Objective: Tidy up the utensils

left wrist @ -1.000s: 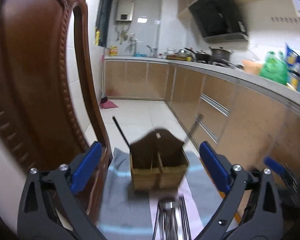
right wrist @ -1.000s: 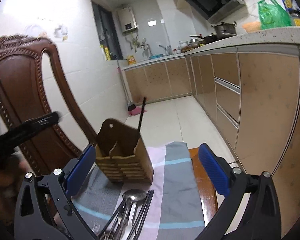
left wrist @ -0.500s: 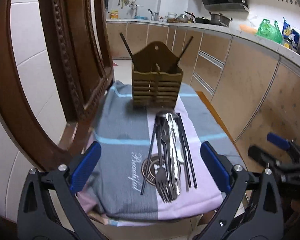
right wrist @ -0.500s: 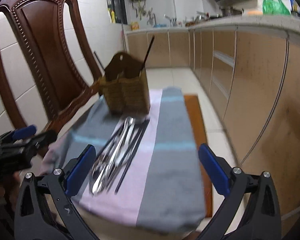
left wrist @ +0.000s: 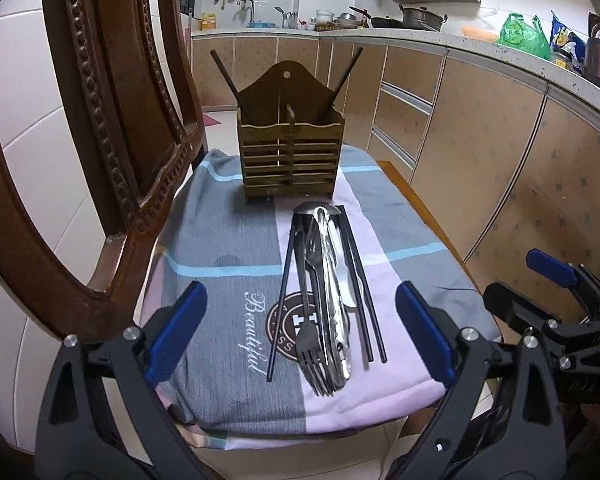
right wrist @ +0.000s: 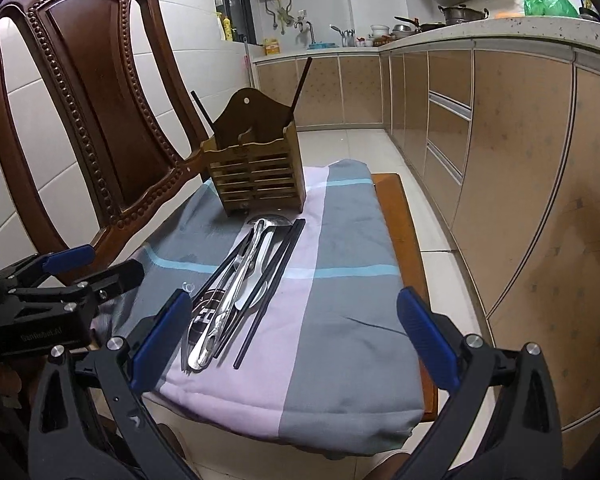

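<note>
A wooden slatted utensil holder (left wrist: 291,156) (right wrist: 256,170) stands at the far end of a cloth-covered chair seat, with one black chopstick (left wrist: 227,76) leaning out on the left and another black chopstick (left wrist: 346,76) on the right. In front of it lies a pile of utensils (left wrist: 326,288) (right wrist: 240,284): forks, spoons, a knife and black chopsticks. My left gripper (left wrist: 300,336) hangs open near the seat's front edge, nothing between its fingers. My right gripper (right wrist: 294,336) is open too, at the front right of the seat, also holding nothing.
The striped grey and pink cloth (left wrist: 228,272) (right wrist: 340,288) covers the seat. The carved wooden chair back (left wrist: 112,120) (right wrist: 96,92) rises on the left. Kitchen cabinets (left wrist: 480,152) (right wrist: 500,140) line the right side, with tiled floor beyond the seat.
Both grippers have pulled back and tilted down from the holder, so the whole seat and the utensil pile have come into view. Both stay open.
</note>
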A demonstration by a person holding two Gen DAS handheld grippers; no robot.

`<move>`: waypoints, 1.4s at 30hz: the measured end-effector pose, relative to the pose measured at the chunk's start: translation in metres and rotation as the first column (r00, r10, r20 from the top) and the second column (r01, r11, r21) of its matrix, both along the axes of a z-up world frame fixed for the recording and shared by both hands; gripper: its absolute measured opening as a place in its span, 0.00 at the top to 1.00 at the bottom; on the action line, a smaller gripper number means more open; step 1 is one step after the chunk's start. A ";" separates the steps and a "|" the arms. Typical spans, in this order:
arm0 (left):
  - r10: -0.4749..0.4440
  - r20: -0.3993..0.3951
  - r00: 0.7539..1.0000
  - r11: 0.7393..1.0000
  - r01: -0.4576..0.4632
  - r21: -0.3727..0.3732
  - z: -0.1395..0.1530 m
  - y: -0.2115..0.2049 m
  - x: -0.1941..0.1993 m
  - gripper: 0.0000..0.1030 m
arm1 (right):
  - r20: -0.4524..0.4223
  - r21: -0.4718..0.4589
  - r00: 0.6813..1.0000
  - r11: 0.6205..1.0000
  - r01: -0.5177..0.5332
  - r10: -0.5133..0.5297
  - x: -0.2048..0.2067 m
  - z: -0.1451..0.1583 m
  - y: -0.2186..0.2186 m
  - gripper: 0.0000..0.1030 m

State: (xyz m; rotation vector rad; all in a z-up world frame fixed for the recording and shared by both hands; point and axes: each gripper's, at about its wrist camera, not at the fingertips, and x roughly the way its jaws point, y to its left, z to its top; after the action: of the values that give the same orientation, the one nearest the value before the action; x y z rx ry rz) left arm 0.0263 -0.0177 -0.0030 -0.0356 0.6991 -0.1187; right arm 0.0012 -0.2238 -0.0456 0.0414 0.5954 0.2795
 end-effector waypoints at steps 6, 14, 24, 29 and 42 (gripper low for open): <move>0.010 -0.001 1.000 1.000 -0.010 -0.010 -0.001 0.005 0.005 0.10 | -0.013 0.017 1.000 1.000 -0.021 0.021 0.005 -0.002 0.003 0.03; 0.037 0.009 0.999 0.999 -0.037 -0.035 0.005 0.022 0.012 0.30 | -0.153 0.058 0.978 0.990 -0.132 0.139 0.069 -0.005 0.031 0.39; 0.078 0.014 0.997 0.995 -0.077 -0.058 0.009 0.047 0.017 0.23 | -0.288 -0.054 0.942 0.979 -0.196 0.173 0.163 -0.050 0.092 0.71; 0.079 0.005 0.997 0.995 -0.078 -0.060 0.007 0.052 0.020 0.22 | -0.352 -0.045 0.924 0.983 -0.176 0.150 0.188 -0.069 0.100 0.80; 0.062 -0.019 0.998 0.996 -0.063 -0.060 0.002 0.050 0.026 0.21 | -0.360 0.041 0.921 0.988 -0.146 0.151 0.213 -0.065 0.101 0.91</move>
State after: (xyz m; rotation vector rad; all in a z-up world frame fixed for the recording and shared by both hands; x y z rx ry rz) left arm 0.0522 0.0328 -0.0015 -0.1164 0.7107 -0.0801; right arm 0.2141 -0.1225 -0.1110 0.0616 0.9671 0.4290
